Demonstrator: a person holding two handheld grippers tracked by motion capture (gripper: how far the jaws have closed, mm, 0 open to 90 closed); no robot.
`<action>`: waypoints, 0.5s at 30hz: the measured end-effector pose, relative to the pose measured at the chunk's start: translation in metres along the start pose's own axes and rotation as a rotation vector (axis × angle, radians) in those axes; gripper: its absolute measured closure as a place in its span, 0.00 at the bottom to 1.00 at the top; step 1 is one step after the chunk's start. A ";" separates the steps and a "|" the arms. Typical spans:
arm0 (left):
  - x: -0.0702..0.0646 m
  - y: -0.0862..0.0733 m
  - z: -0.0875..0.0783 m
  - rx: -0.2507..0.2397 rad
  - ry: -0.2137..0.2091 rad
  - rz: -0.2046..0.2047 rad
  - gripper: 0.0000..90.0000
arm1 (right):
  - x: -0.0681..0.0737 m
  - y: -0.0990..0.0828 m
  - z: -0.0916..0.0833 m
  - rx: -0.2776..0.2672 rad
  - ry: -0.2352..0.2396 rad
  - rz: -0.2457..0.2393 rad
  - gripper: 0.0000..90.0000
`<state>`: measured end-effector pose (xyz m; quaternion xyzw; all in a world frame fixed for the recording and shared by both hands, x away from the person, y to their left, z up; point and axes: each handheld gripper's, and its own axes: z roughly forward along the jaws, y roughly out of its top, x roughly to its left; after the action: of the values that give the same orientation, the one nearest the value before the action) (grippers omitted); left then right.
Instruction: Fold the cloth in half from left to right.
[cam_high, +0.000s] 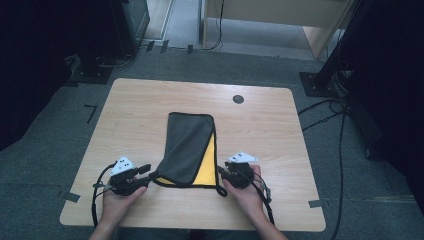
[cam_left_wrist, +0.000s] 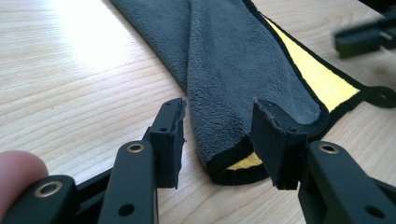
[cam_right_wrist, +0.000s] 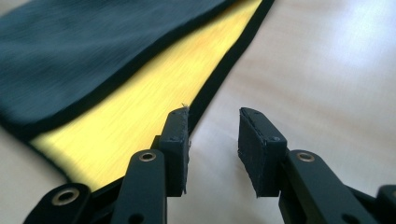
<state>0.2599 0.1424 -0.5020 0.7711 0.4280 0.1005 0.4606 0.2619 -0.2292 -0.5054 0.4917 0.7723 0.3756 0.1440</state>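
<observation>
Looks like a folding step: both grippers, left (cam_high: 146, 174) and right (cam_high: 223, 171), fingers spread, flank the folded grey-and-yellow microfibre cloth (cam_high: 187, 148) at 6 o'clock on the wooden bench (cam_high: 260, 130); next, pinch corners.

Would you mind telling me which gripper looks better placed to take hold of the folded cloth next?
Probably the left. The left gripper is open with its jaws either side of the cloth's near corner. The right gripper is also open, but between its jaws lies mostly bare table, beside the cloth's edge.
</observation>
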 end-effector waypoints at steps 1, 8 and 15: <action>0.001 0.000 0.000 -0.001 0.002 -0.002 0.60 | 0.002 -0.007 -0.005 -0.001 0.021 0.007 0.69; 0.003 -0.001 0.000 -0.002 0.007 -0.009 0.59 | 0.024 -0.041 -0.027 0.034 0.063 -0.066 0.76; 0.007 -0.002 -0.003 -0.008 0.007 -0.017 0.58 | 0.029 -0.048 -0.034 0.040 0.086 -0.088 0.96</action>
<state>0.2613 0.1497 -0.5037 0.7653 0.4357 0.1013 0.4629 0.1964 -0.2303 -0.5126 0.4432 0.8061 0.3742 0.1171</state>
